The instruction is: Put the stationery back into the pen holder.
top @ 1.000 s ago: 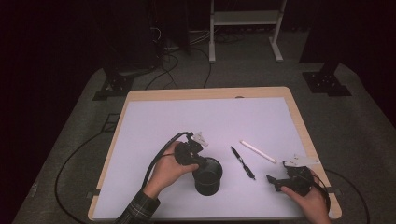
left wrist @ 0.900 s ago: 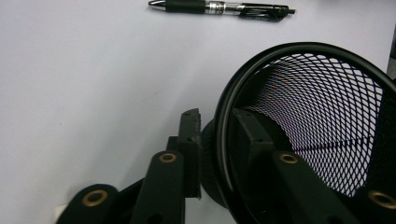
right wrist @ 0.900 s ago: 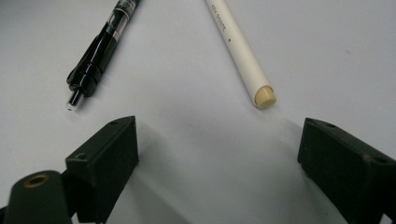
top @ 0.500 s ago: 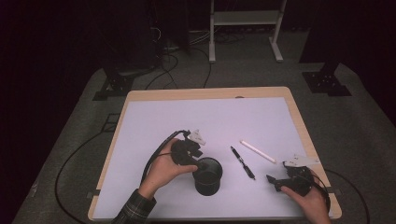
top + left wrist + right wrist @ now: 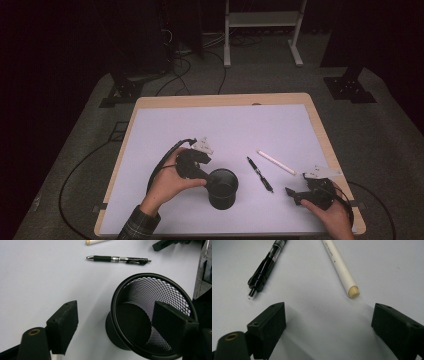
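- On a pale tabletop (image 5: 165,125), the left gripper (image 5: 204,174) sits at the rim of a black mesh pen cup (image 5: 222,188), which stands upright near the front edge; its jaws have just been opening, one now outside the wall and one inside, neither pressing on it.
- The right gripper (image 5: 292,194) rests low with jaws spread wide and nothing between them, facing a black pen (image 5: 265,266) and a white pencil (image 5: 340,268) that lie just ahead.
- To do the release well, the left gripper should lift straight up off the rim, so the light cup is not tipped or dragged.
- The cup is fine wire mesh with a smooth rolled rim and solid base; the pen is glossy, with a ribbed grip; the pencil is matte, round and blunt-ended.
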`<state>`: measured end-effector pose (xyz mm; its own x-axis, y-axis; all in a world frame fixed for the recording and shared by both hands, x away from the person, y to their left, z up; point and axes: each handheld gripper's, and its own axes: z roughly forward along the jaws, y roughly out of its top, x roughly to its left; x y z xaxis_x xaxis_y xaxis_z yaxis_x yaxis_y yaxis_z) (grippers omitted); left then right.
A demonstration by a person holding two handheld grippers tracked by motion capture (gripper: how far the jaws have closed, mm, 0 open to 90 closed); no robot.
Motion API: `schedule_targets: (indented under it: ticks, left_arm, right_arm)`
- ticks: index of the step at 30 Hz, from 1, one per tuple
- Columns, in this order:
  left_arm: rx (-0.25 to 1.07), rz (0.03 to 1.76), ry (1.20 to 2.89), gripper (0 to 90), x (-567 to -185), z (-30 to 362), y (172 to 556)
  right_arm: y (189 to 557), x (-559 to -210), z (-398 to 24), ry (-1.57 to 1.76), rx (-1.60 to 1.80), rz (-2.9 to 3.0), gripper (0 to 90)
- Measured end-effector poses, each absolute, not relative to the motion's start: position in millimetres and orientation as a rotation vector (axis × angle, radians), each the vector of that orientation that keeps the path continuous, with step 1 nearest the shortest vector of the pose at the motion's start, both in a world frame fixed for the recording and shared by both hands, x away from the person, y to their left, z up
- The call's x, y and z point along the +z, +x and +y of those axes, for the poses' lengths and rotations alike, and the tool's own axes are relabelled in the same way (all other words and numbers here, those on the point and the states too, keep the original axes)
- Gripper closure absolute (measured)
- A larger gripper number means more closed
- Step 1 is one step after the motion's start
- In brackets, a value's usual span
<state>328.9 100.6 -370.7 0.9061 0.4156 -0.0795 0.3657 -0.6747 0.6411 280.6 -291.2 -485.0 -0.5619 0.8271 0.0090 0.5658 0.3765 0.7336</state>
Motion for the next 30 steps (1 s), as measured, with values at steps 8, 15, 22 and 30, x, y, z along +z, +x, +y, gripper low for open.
schedule_targets:
  ticks: [8, 15, 22, 30]
  left_arm:
    - [0.116, 0.553, 2.349, 15.6, -369, 116, 323]
    - [0.128, 0.566, 2.335, 10.2, -369, 131, 317]
    - [0.169, 0.6, 2.301, 9.9, -371, 148, 313]
    - [0.19, 0.633, 2.291, 10.0, -378, 164, 309]
  right_arm:
    - [281, -485, -291, 1.214, 1.003, 2.282, 11.3]
    - [281, -485, -291, 1.216, 1.004, 2.282, 11.3]
    - [281, -485, -291, 1.215, 1.004, 2.282, 11.3]
    - [281, -485, -291, 1.215, 1.004, 2.282, 11.3]
